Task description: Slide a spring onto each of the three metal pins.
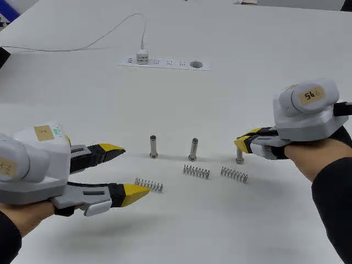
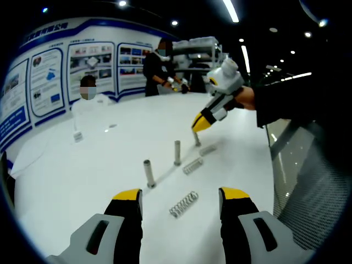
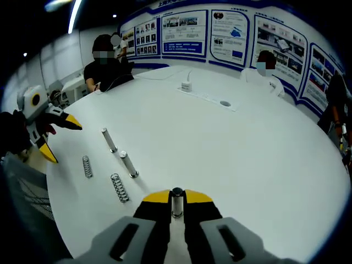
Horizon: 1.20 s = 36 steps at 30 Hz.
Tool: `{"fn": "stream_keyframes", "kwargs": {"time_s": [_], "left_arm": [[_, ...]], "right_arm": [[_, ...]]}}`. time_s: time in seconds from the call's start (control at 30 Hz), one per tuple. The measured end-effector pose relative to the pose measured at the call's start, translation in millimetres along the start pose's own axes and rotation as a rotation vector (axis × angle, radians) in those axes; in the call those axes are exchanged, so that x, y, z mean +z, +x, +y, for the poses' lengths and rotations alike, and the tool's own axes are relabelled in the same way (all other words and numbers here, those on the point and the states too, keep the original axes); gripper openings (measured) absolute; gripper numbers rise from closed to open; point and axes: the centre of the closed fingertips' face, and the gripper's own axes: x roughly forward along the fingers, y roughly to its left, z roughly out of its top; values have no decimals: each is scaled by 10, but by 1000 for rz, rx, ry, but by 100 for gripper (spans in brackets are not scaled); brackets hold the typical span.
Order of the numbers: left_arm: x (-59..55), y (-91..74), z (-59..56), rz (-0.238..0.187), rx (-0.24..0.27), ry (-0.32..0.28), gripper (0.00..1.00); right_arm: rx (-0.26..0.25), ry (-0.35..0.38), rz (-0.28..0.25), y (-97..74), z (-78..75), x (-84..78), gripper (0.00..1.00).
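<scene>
Three metal pins stand upright in a row on the white table: the left pin [image 1: 153, 147], the middle pin [image 1: 193, 149] and the right pin [image 1: 240, 158]. In front of each lies a spring: the left spring [image 1: 149, 185], the middle spring [image 1: 196, 171] and the right spring [image 1: 234, 175]. My right gripper [image 1: 242, 144] is shut on the top of the right pin [image 3: 176, 201]. My left gripper [image 1: 129, 170] is open, with its fingers just left of the left spring [image 2: 183, 204], which lies ahead between the jaws.
A white power strip [image 1: 165, 62] with a plugged-in cable lies at the back of the table. Several people stand or sit at the table's far sides [image 3: 104, 60]. Posters line the wall [image 2: 82, 66].
</scene>
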Motion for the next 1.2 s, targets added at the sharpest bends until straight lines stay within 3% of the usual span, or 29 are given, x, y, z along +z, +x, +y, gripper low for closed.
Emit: {"fn": "stream_keyframes", "kwargs": {"time_s": [0.47,1.2], "left_arm": [[10,35,-20,6,-7,7,57],[-20,24,-22,14,-6,3,57]], "right_arm": [[4,7,-23,-86,5,-78,9],[13,-20,-9,-53,-2,-143,11]]}}
